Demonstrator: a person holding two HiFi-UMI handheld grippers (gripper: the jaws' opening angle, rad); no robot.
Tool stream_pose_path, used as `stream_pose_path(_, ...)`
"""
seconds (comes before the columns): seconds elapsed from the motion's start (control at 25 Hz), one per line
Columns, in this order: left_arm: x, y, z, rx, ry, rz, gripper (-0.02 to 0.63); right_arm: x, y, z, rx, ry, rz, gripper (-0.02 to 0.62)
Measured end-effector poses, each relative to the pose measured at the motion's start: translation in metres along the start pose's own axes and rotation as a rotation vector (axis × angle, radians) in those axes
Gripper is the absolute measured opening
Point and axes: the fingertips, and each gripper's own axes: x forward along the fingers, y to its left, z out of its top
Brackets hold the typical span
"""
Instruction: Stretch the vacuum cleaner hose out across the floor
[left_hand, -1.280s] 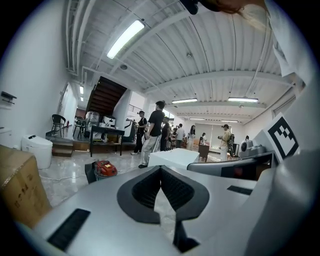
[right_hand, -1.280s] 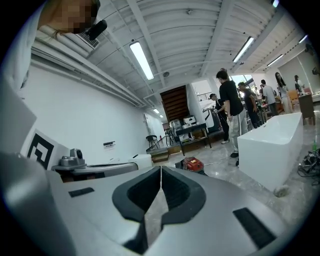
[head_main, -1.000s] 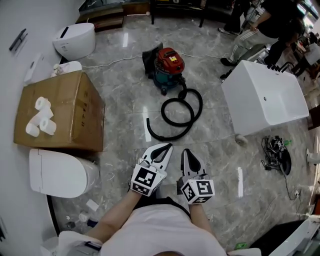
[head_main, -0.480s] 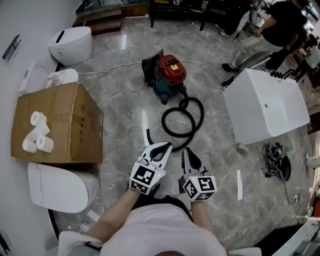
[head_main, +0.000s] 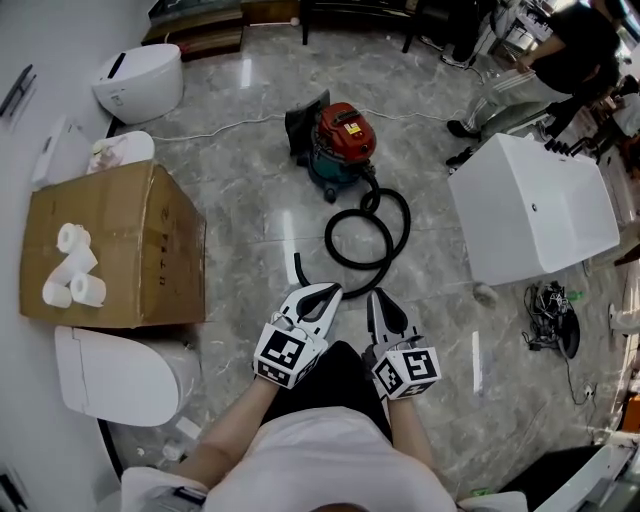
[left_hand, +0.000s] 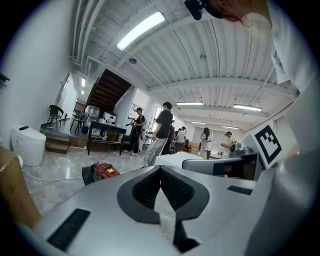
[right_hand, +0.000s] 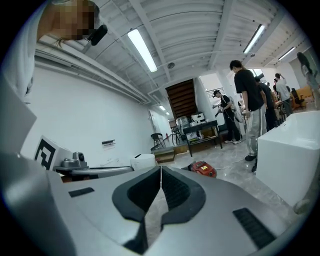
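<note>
Bright even light from ceiling tubes (left_hand: 141, 31); glare streaks on glossy floor (head_main: 288, 228); fisheye warp, dark corners.

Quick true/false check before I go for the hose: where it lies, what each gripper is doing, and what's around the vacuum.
1. The hose lies looped on the floor beside the vacuum cleaner. True.
2. The left gripper is clamped on the hose end. False: the left gripper is shut with nothing between its jaws.
3. The right gripper's jaws stand wide open. False: the right gripper is shut and empty.
4. Toilet paper rolls lie on top of the cardboard box. True.
5. The white bathtub stands left of the vacuum cleaner. False: the bathtub is on its right in the head view.
</note>
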Motion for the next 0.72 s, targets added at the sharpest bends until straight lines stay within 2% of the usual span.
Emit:
stream_pose_path(0.16, -0.003, 0.004, 0.002, -0.049, -0.046, 0.008, 0.008, 0.006, -0.001, 0.001, -0.008, 0.017, 0.031, 0.017)
stream_pose_path(0.28, -0.005, 0.010, 0.001, -0.069, -0.046, 0.034, 0.008, 0.011, -0.003, 0.003, -0.016, 0.034, 0.045, 0.017)
stream_pose_path(0.44, -0.003, 0.012, -0.002, -0.068, -0.032, 0.052, 0.008, 0.014, -0.001, 0.000, -0.030, 0.062, 0.078, 0.017)
stream_pose_path(0.72, 0.013, 0.006, 0.002, -0.068, -0.033, 0.022, 0.008, 0.016, -0.019, 0.008, -0.053, 0.074, 0.116, 0.017)
